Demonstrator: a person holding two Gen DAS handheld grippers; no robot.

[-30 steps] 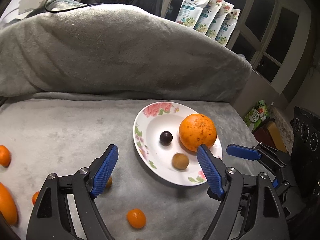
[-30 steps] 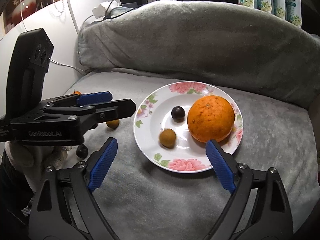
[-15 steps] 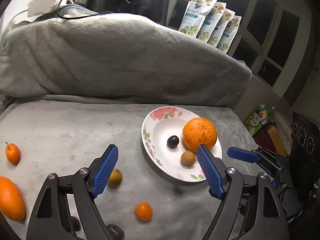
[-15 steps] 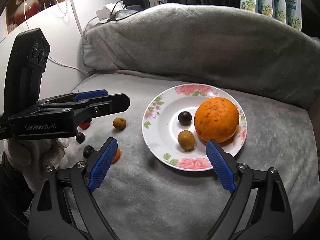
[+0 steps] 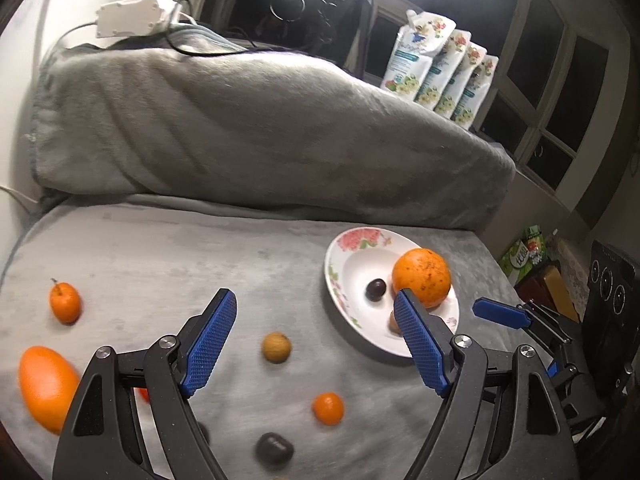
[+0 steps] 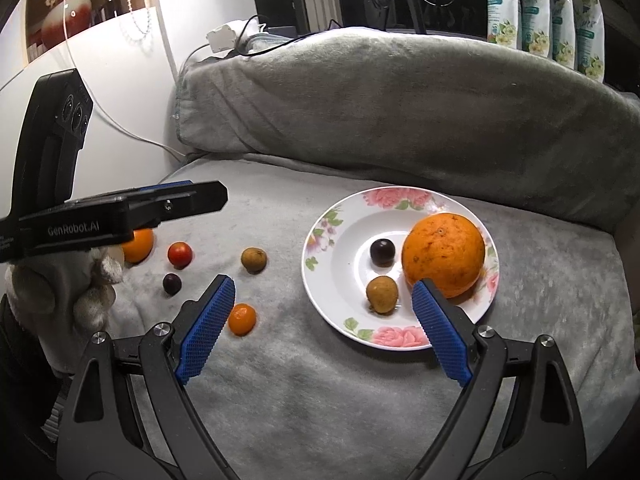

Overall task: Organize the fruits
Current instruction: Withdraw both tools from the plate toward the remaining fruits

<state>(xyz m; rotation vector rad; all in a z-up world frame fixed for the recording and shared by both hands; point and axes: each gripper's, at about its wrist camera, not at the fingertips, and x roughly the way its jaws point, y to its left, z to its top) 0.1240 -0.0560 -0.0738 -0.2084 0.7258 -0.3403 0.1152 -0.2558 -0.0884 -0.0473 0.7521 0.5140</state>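
Both tools stand wide open with nothing between their blue pads: the left tool (image 5: 312, 340) hangs over loose fruit, the right tool (image 6: 324, 328) over the near rim of the flowered plate (image 6: 332, 240). From the right wrist view, the left tool (image 6: 120, 216) reaches in from the left edge, gripped by a gloved hand (image 6: 60, 288).

Nearest the left tool lie a dark plum (image 5: 274, 448), partly blurred, and a small orange kumquat (image 5: 328, 408); a red fruit and another dark one are mostly hidden behind its left finger. Farther on sits a brown longan (image 5: 276, 347) in open grey blanket (image 5: 160, 248), with free room around it. At the left edge lie a large oval orange fruit (image 5: 46, 386), blurred, and a stemmed kumquat (image 5: 65, 303).

On the plate rest a big orange (image 6: 443, 254), a dark plum (image 6: 382, 252) and a brown longan (image 6: 382, 294), apart from each other; the left tool's right finger covers part of that longan in its own view. Beyond rises a blanket-covered hump (image 6: 400, 112), then pouches (image 5: 440, 76) by dark windows.
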